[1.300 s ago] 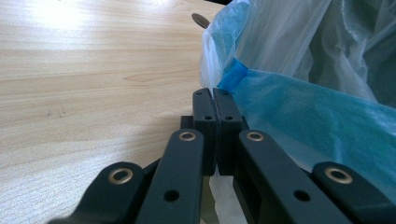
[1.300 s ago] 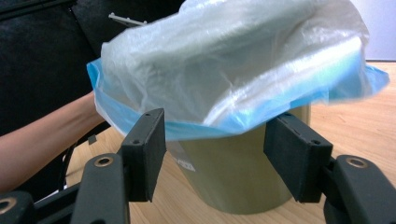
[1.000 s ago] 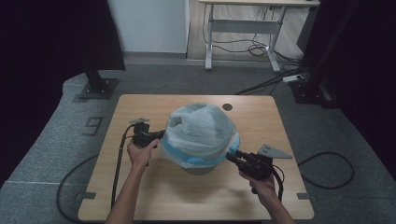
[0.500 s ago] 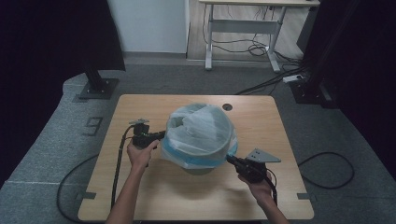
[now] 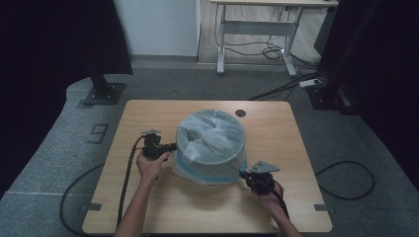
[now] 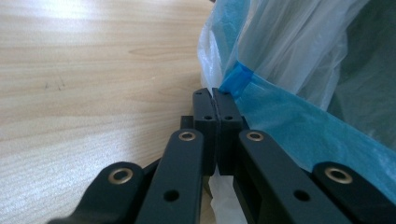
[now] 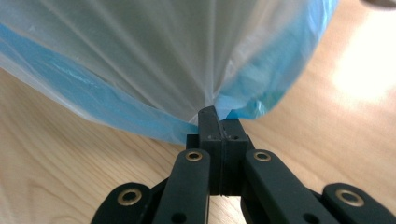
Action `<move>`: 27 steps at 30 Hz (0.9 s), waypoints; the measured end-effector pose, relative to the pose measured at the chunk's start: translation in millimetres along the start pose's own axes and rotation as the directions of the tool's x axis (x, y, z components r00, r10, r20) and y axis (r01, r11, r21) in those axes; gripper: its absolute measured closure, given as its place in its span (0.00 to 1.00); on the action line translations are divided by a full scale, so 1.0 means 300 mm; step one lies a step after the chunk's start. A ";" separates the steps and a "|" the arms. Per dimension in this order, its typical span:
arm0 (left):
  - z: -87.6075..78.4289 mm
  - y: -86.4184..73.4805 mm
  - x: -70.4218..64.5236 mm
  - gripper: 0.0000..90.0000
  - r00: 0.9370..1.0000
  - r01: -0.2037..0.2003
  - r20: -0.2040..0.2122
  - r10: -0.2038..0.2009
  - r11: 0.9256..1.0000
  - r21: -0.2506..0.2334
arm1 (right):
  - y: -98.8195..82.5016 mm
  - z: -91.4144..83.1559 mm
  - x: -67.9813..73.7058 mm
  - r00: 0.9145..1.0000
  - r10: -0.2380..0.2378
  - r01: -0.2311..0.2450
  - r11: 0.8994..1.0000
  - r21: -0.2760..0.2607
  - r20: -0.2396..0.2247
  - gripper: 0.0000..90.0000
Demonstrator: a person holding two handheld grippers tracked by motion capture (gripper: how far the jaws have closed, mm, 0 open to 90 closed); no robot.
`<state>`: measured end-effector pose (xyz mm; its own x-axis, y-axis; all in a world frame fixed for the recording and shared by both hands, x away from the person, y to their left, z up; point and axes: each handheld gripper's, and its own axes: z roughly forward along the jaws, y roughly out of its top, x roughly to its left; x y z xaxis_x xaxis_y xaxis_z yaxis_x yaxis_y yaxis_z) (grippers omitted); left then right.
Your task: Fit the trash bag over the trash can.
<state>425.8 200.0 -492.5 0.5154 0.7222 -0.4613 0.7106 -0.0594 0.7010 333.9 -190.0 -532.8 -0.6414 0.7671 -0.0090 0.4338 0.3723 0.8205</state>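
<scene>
A thin whitish plastic bag (image 5: 212, 143) with a blue hem is drawn over a round bin in the middle of the wooden table (image 5: 197, 207). My left gripper (image 5: 174, 146) is at the bag's left side, shut on the blue hem (image 6: 233, 77). In the left gripper view its jaws (image 6: 212, 93) meet with a strip of film pinched between them. My right gripper (image 5: 243, 174) is low at the bag's front right, close to the tabletop. Its jaws (image 7: 219, 116) are shut on a gathered fold of the bag (image 7: 140, 70). The bin shows dimly through the film (image 6: 364, 93).
A round cable hole (image 5: 240, 113) lies in the tabletop behind the bag. Cables trail from both grippers over the table's front edge to the grey floor. A desk frame (image 5: 257, 29) and dark stands (image 5: 101, 89) are beyond the table.
My right gripper has sunk toward the tabletop with the bag's hem in it. The bag now sits lower and flatter over the bin. My left gripper has stayed put.
</scene>
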 end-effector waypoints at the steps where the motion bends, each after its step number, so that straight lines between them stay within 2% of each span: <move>1: 0.003 -0.002 0.001 1.00 1.000 0.000 -0.002 0.000 1.000 0.003 | -0.008 0.008 -0.008 1.000 0.008 -0.008 1.000 0.009 0.001 0.99; 8: 0.032 -0.033 0.009 1.00 1.000 0.006 -0.022 -0.005 0.999 0.045 | -0.030 0.038 -0.051 0.998 0.063 -0.063 0.998 0.028 -0.001 0.99; 18: 0.052 -0.056 0.007 1.00 0.999 0.009 -0.040 -0.005 0.996 0.090 | -0.033 0.060 -0.072 0.997 0.074 -0.073 0.997 0.034 -0.011 0.98; 21: 0.049 -0.060 0.001 0.99 0.999 0.000 -0.038 0.003 0.996 0.085 | -0.033 0.060 -0.081 0.997 0.075 -0.075 0.997 0.036 -0.011 0.97; 23: 0.033 -0.065 -0.003 0.93 0.998 -0.030 -0.049 0.033 0.998 0.053 | -0.032 0.050 -0.083 0.997 0.073 -0.073 0.997 0.010 0.012 0.81; 27: -0.029 -0.078 -0.007 0.62 0.989 -0.071 -0.135 0.067 0.997 -0.021 | -0.029 -0.004 -0.091 0.993 0.103 -0.098 0.992 -0.082 0.059 0.51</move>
<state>404.1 205.9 -503.2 0.4929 0.8027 -0.3356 0.6622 -0.0959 0.7432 346.6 -214.8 -539.1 -0.5550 0.8308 0.0424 0.4416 0.2511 0.8614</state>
